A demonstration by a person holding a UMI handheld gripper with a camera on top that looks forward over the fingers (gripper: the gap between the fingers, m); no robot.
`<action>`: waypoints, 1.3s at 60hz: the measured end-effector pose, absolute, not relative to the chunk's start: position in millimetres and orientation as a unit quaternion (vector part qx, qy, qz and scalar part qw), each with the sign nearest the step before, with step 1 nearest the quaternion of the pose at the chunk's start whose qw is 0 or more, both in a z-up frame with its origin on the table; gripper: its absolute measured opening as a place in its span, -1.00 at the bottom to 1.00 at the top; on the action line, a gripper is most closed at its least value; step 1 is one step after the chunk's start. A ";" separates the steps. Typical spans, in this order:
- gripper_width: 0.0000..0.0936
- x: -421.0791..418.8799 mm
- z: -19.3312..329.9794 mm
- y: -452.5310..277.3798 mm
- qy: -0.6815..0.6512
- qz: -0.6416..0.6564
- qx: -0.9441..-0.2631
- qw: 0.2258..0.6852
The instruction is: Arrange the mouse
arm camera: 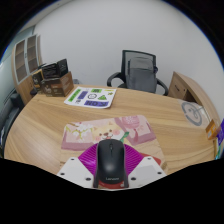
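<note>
Left, far across the worktop (40,125): a printed sheet (91,97). Centre: a pink mat (108,131) just ahead of the gripper (110,176). The mouse (110,160) sits between the magenta pads (94,158), apparently clenched on both flanks. Beyond, an office chair (139,72). Advice: keep the mouse level, lower it squarely onto the mat, let go only once it rests flat.
</note>
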State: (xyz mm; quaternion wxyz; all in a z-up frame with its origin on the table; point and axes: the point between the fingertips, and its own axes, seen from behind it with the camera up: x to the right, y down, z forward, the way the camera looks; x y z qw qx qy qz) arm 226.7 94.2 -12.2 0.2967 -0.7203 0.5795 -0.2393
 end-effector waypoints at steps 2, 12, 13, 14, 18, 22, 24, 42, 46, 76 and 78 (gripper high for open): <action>-0.20 227.1 -13.4 94.0 0.575 -0.248 -0.720 0.299; 0.88 227.2 -10.8 87.6 0.557 -0.279 -0.728 0.288; 0.85 226.0 -8.7 86.6 0.557 -0.279 -0.728 0.287; 0.79 224.5 -5.8 85.9 0.558 -0.278 -0.727 0.288; 0.85 216.3 11.9 81.5 0.562 -0.270 -0.724 0.294; 0.85 205.3 41.3 67.3 0.565 -0.278 -0.717 0.299; 0.84 197.0 56.1 56.5 0.569 -0.284 -0.712 0.297; 0.85 70.9 162.6 -37.3 0.589 -0.291 -0.691 0.302; 0.85 38.2 173.3 -58.1 0.591 -0.298 -0.689 0.295; 0.85 -122.7 176.1 -153.1 0.625 -0.310 -0.666 0.265; 0.85 -128.1 178.8 -158.6 0.624 -0.315 -0.665 0.263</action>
